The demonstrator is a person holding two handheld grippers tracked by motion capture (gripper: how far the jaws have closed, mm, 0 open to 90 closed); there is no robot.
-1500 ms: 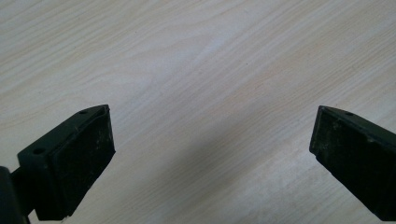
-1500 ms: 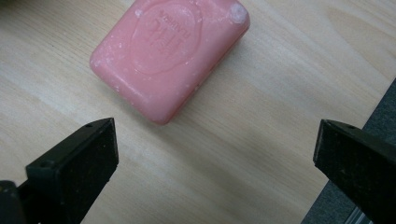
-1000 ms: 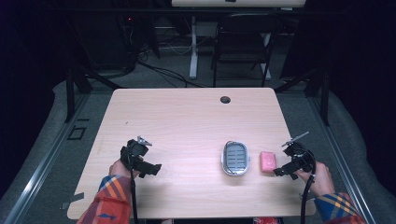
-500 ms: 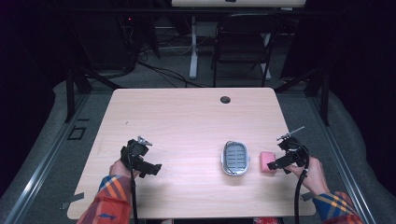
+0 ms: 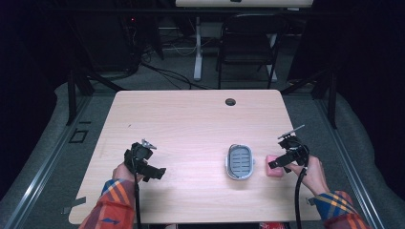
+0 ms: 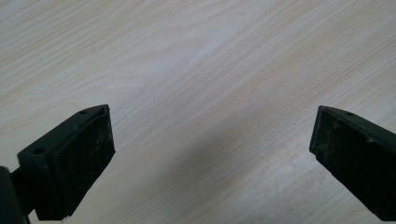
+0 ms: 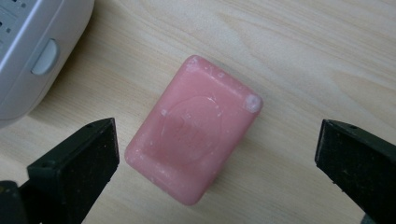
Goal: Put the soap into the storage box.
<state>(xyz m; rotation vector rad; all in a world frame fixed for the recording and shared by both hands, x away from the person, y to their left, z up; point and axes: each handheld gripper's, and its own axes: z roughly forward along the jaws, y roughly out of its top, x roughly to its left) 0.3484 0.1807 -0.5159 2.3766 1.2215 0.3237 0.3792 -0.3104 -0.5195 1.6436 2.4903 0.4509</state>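
Observation:
A pink bar of soap point(image 5: 273, 167) point(image 7: 194, 128) lies flat on the wooden table point(image 5: 191, 124), just right of a grey soap dish point(image 5: 239, 161) point(image 7: 28, 51). My right gripper point(image 5: 276, 163) point(image 7: 217, 154) hovers over the soap, open, one jaw on each side of the bar and neither touching it. At the table's front left my left gripper point(image 5: 154, 172) point(image 6: 212, 149) is open above bare wood, with nothing between its jaws.
A small round black grommet point(image 5: 230, 101) sits near the table's far edge. Beyond the table stand a dark chair point(image 5: 248, 43) and a white desk leg point(image 5: 197, 52). Plaid sleeves point(image 5: 114, 205) come in from the near edge.
My right gripper has moved left and forward from beside the soap to right over it. The left gripper has stayed put.

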